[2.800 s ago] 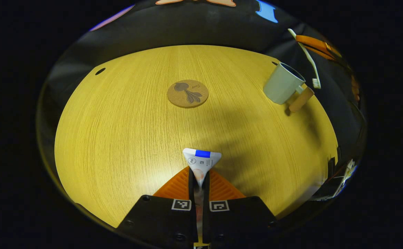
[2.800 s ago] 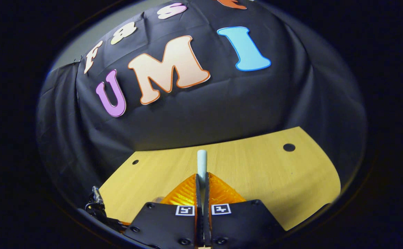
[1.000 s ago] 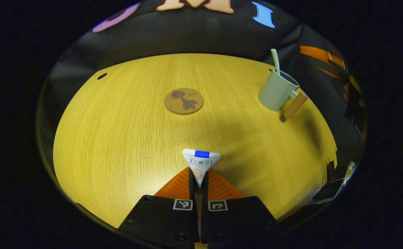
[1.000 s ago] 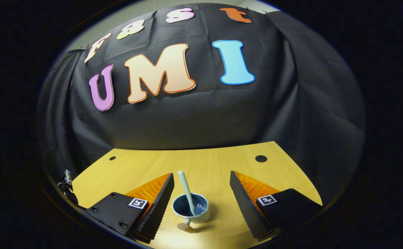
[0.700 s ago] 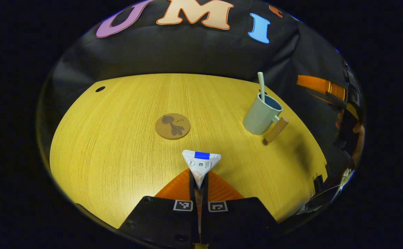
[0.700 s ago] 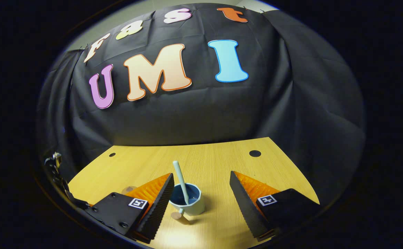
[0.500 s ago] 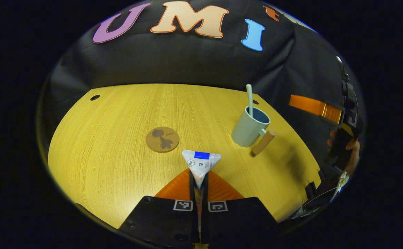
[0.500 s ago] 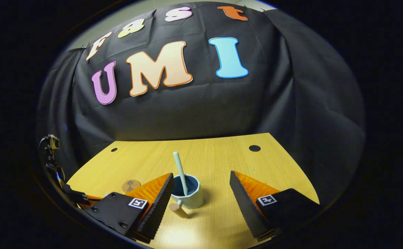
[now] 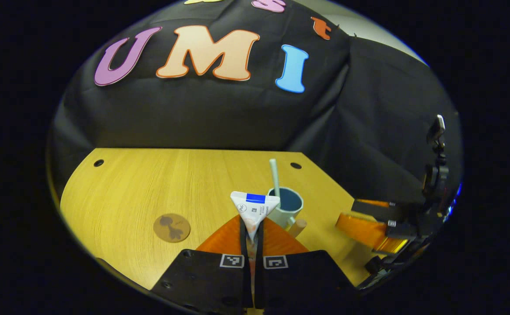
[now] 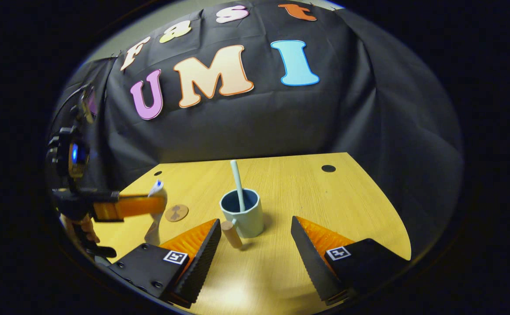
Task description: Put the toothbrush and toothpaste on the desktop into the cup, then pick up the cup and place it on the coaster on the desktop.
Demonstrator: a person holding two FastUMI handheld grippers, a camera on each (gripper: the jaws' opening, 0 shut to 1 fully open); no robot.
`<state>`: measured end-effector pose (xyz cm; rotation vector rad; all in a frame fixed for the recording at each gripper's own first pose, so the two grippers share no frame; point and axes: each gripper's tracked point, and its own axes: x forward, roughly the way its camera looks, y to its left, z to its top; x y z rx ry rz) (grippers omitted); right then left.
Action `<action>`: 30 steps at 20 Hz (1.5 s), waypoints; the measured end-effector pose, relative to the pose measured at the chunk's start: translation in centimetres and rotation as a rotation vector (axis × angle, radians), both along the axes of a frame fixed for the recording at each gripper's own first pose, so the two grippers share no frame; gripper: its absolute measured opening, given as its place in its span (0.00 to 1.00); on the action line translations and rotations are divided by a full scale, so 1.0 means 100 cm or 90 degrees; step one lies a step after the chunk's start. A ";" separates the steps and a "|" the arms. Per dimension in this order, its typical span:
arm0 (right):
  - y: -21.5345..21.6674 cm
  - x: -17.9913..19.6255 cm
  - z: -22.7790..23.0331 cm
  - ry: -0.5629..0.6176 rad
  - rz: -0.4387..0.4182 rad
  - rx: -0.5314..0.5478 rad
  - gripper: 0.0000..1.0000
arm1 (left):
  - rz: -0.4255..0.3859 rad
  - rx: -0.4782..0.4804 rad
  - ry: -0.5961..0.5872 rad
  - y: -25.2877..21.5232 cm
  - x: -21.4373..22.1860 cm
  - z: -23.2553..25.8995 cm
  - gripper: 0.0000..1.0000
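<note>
Toothpaste we find clamped upright in the left gripper, just beside the cup holding the toothbrush on the desktop; right gripper gapes empty.

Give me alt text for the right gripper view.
The open right gripper faces a cup on the wooden table, a toothbrush standing in it. At left, the left gripper holds a toothpaste tube near a coaster.
</note>
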<state>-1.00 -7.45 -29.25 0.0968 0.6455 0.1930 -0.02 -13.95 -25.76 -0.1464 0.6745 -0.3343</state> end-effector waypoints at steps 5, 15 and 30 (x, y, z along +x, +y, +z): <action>-0.011 -0.035 -0.007 0.025 0.005 -0.002 0.99 | -0.011 -0.054 -0.063 -0.037 0.042 0.028 0.01; -0.052 -0.058 -0.022 0.053 -0.061 0.015 0.99 | -0.024 -0.139 -0.138 -0.089 0.108 0.040 0.01; -0.062 -0.064 -0.035 0.085 -0.063 0.002 0.98 | 0.010 -0.104 -0.156 -0.103 0.117 0.000 0.13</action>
